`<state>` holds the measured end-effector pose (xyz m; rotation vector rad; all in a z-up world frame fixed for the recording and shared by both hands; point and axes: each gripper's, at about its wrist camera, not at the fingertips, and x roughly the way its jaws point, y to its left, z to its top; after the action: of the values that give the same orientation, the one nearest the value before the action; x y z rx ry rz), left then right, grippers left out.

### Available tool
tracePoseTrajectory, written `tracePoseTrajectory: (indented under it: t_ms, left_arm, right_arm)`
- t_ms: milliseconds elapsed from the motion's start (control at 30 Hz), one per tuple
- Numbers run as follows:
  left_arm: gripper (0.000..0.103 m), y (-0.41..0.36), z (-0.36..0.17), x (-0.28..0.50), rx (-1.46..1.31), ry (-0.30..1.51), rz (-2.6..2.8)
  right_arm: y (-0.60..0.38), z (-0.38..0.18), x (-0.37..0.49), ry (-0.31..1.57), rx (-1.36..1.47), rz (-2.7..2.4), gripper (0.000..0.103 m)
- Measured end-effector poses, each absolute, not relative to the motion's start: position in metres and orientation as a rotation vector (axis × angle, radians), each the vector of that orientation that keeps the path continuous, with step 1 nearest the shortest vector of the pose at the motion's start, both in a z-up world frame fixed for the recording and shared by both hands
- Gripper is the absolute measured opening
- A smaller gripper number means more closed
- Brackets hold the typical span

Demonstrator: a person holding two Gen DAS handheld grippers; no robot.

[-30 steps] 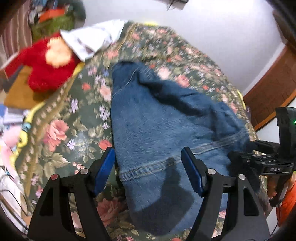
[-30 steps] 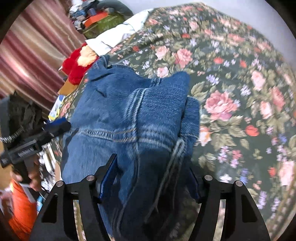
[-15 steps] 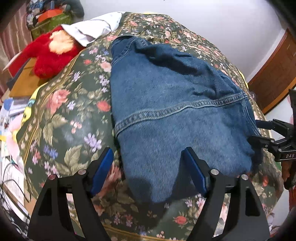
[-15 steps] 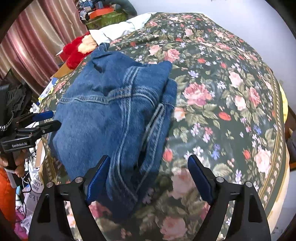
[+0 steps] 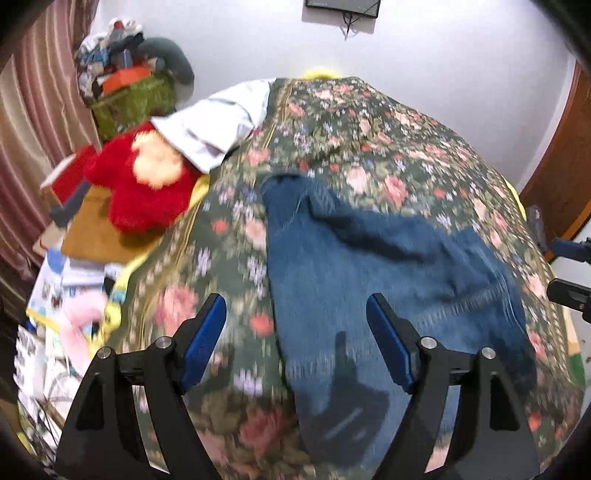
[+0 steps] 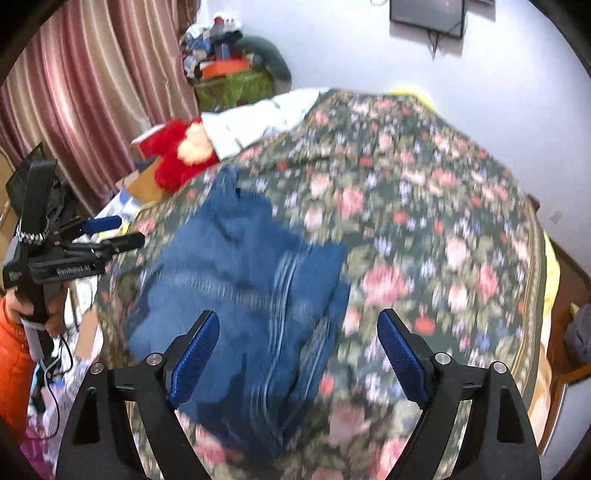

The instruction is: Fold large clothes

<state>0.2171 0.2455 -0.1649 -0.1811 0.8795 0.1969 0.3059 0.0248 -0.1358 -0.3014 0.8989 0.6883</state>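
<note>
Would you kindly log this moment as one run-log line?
left gripper: open, empty | right gripper: jaws just opened, empty | folded denim garment: lying on floral bedspread, released

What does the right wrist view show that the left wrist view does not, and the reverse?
Only the right wrist view: the left gripper whole, in a hand with an orange sleeve, and the right gripper open above the jeans.
Only the left wrist view: the left gripper's open fingers up close, and just the tips of the right gripper at the frame's edge.
Both: folded jeans on the floral bedspread, a red plush toy, curtains and a wall screen.
</note>
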Motion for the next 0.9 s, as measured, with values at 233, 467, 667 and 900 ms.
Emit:
tracePoseTrajectory:
  t_ms: [233, 467, 667, 900]
  left_arm:
    - [0.078, 0.253, -0.191, 0.286, -0.199, 0.942, 0.206]
    - [0.078, 0.255, -0.214, 0.331, -0.178, 0.982, 0.198]
    - [0.091, 0.256, -0.246, 0.359, -0.151, 1.056, 0.218]
    - [0.093, 0.265, -0.251, 0.353, -0.218, 1.060, 0.219]
  right_arm:
    - [0.076, -0.164, 0.356, 0.936, -0.342, 0.665, 0.087]
    - [0.092, -0.217, 0.395, 1.016, -0.449, 0.637, 0.087]
    - [0.068, -0.250, 0.415, 1.112, -0.345, 0.637, 0.088]
    - [0.054, -0.257, 0.413, 1.125, -0.276, 0.621, 0.091]
